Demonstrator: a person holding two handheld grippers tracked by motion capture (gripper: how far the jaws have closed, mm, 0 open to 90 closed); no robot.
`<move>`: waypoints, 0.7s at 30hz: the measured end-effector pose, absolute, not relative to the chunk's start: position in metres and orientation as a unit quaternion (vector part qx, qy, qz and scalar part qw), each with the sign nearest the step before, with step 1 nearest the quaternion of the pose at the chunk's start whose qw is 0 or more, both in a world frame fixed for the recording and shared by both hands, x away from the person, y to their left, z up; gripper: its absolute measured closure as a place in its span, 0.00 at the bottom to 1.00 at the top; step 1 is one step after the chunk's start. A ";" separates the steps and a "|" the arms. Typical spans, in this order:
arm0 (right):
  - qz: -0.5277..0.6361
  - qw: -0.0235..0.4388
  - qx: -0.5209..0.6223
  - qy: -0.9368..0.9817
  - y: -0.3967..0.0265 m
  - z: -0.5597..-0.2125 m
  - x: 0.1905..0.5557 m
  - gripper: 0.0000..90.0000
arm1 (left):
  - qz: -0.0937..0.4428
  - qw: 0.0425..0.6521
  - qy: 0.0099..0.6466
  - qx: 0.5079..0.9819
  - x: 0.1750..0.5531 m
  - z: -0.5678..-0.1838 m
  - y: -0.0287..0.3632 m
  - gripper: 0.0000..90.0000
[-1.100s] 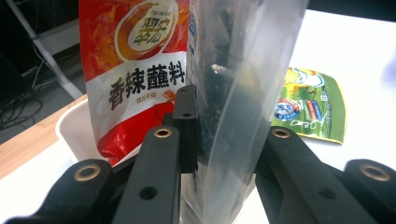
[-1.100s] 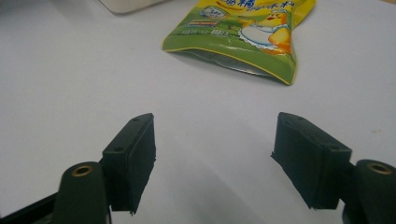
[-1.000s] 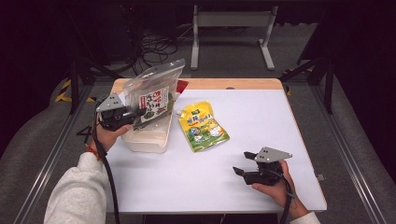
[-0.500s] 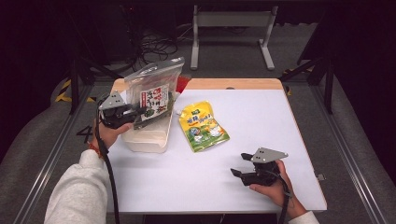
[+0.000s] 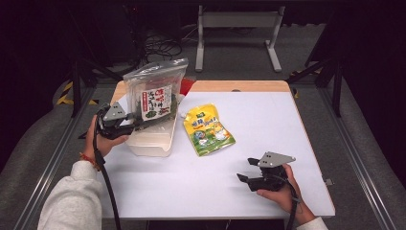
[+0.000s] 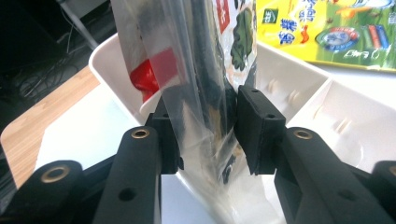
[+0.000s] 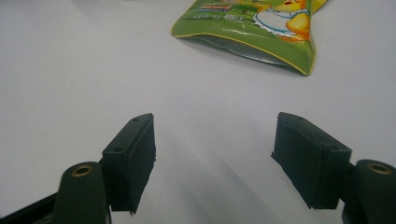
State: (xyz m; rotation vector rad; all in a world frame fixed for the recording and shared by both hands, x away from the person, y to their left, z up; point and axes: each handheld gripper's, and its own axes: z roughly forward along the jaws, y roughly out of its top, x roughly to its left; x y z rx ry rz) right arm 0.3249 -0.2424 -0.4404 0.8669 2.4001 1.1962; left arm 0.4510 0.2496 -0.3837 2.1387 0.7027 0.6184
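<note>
A clear zip bag of seaweed with a red-and-white label point(image 5: 155, 93) stands upright in a white plastic tray point(image 5: 151, 143) at the table's left. My left gripper point(image 5: 143, 122) reaches in from the left at the bag's lower part. In the left gripper view the bag point(image 6: 205, 70) fills the gap between the jaws of that gripper point(image 6: 208, 126). The jaws have just been opening, and both pads still touch the film. My right gripper point(image 5: 244, 169) rests on the table at the front right, open point(image 7: 212, 154), with nothing between its jaws.
A yellow-green snack pouch point(image 5: 208, 129) lies flat mid-table, right of the tray and ahead of the right gripper point(image 7: 252, 23). The white tabletop point(image 5: 268, 110) ends in a wooden strip at the far edge. A metal stand and cables are on the floor beyond.
The left hand has shifted slightly with the bag, which stays upright in the tray. The right hand has not moved.
</note>
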 end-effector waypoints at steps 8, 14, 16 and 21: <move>0.416 0.155 0.297 0.845 -0.238 -0.442 0.326 0.33 | 0.234 0.419 0.296 0.826 0.453 -0.395 0.256 0.76; 0.415 0.153 0.298 0.846 -0.238 -0.443 0.326 0.33 | 0.222 0.434 0.310 0.816 0.451 -0.407 0.261 0.78; 0.415 0.153 0.297 0.846 -0.237 -0.442 0.326 0.33 | 0.219 0.434 0.304 0.819 0.450 -0.410 0.262 0.78; 0.412 0.153 0.297 0.848 -0.236 -0.443 0.327 0.33 | 0.219 0.428 0.306 0.822 0.448 -0.409 0.260 0.78</move>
